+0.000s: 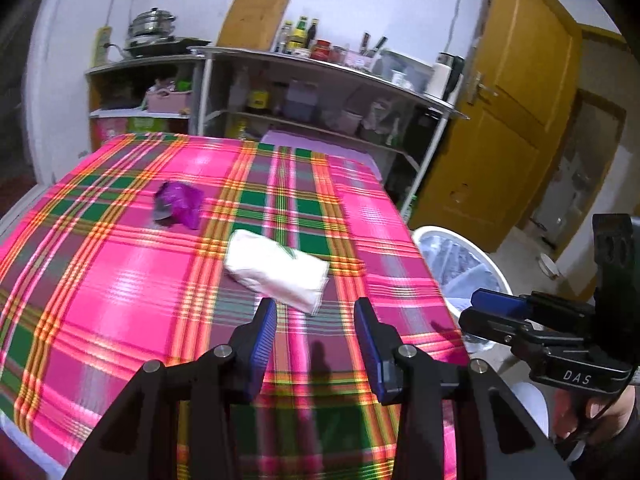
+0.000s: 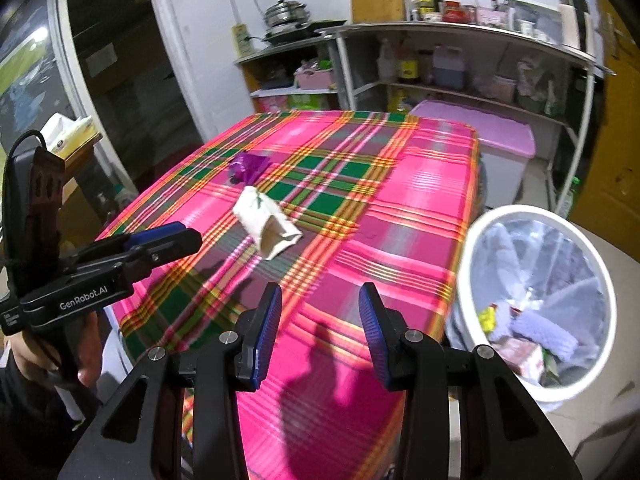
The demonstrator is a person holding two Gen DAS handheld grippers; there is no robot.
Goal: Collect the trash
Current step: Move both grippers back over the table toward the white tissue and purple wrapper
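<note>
Left wrist: left gripper (image 1: 315, 312) open, lined up on white packet (image 1: 277, 270).
Right gripper (image 2: 320, 304) open, empty, beside bin (image 2: 476, 232) for drops.

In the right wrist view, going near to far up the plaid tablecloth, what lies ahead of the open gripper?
right gripper → white tissue pack → purple wrapper → far edge of the plaid tablecloth → metal shelf unit.

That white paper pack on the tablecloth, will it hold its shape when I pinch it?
Probably not: the white paper pack looks soft and creased, with one end gaping open, so it should squash. It looks light. Lying flat on the tablecloth, it seems unlikely to roll.
</note>
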